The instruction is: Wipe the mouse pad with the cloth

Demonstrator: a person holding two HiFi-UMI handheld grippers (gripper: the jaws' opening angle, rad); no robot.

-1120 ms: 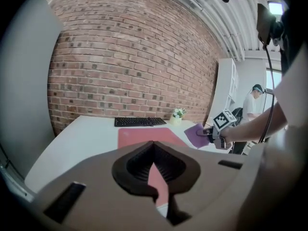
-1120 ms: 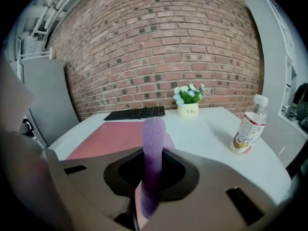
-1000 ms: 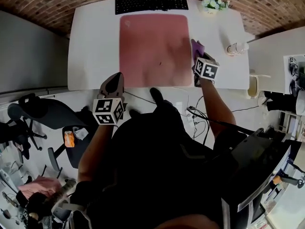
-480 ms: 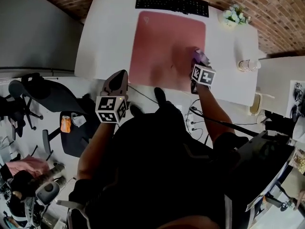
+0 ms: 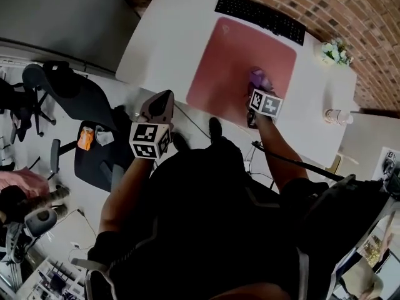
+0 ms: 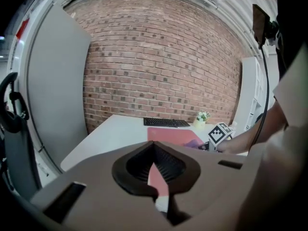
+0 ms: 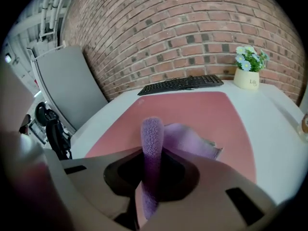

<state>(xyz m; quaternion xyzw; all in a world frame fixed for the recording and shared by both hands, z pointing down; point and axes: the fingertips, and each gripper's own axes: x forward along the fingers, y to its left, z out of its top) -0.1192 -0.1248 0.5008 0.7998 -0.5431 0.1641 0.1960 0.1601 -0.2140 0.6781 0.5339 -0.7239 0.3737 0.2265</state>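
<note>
At a white desk (image 5: 164,39) by a brick wall (image 7: 192,28), we are wiping the pad (image 5: 232,58): our right gripper (image 7: 153,174) is pinching a fold of the cloth (image 7: 188,139), which is lying on the pad's near right part, while the left gripper (image 6: 156,170) is hanging closed and empty off the desk. Next, we judge, comes a pressed sweep leftward. Only the right gripper view is showing the pinch, which the head view is hiding behind the marker cube (image 5: 265,103).

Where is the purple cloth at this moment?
In the head view the cloth lies on the pink mouse pad, near its right edge, clamped in the right gripper.
</note>
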